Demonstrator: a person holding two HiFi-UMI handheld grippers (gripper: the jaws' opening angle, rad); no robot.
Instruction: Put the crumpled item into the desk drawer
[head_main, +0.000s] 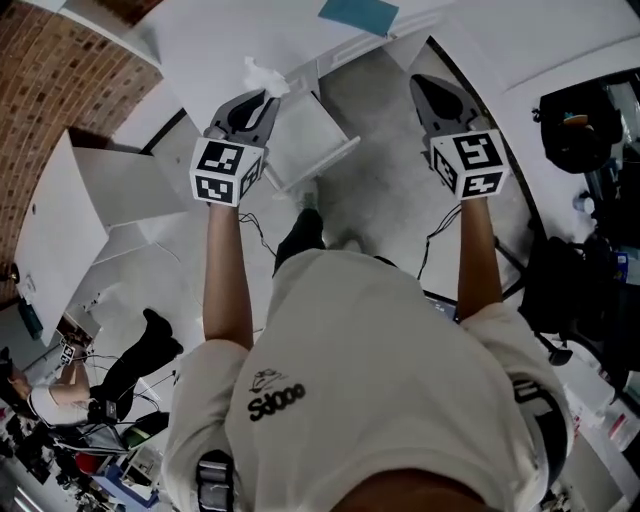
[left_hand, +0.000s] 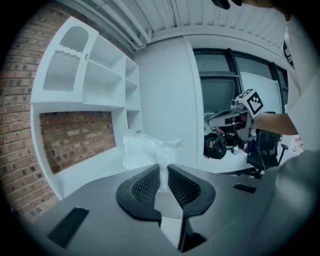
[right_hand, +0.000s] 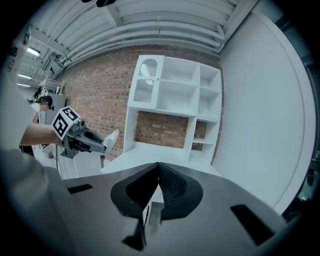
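Crumpled white item (left_hand: 150, 150), thin and papery or plastic by its look, sits pinched at its lower edge between the nearly closed jaws of the left gripper (left_hand: 163, 169), most of it billowing out ahead of the tips; a narrow pinch seems enough for something so light, and it leaves the bulk free to drop when released. Beside it to the right, the right gripper (right_hand: 158, 167) has its jaws pressed together with nothing between them, and it is judged to be held ready for the drawer rather than for carrying. Just beyond and below the left gripper, what looks like the open white drawer (head_main: 322, 163) juts toward the person from the desk (head_main: 220, 40), so the item hangs near its far left corner but is not yet inside. A blue sheet (head_main: 358, 12) lies on the far desk top. Pale grey floor (head_main: 390, 190) shows under the drawer; white shelving (right_hand: 172, 95) stands against a brick wall (right_hand: 100, 95) beyond
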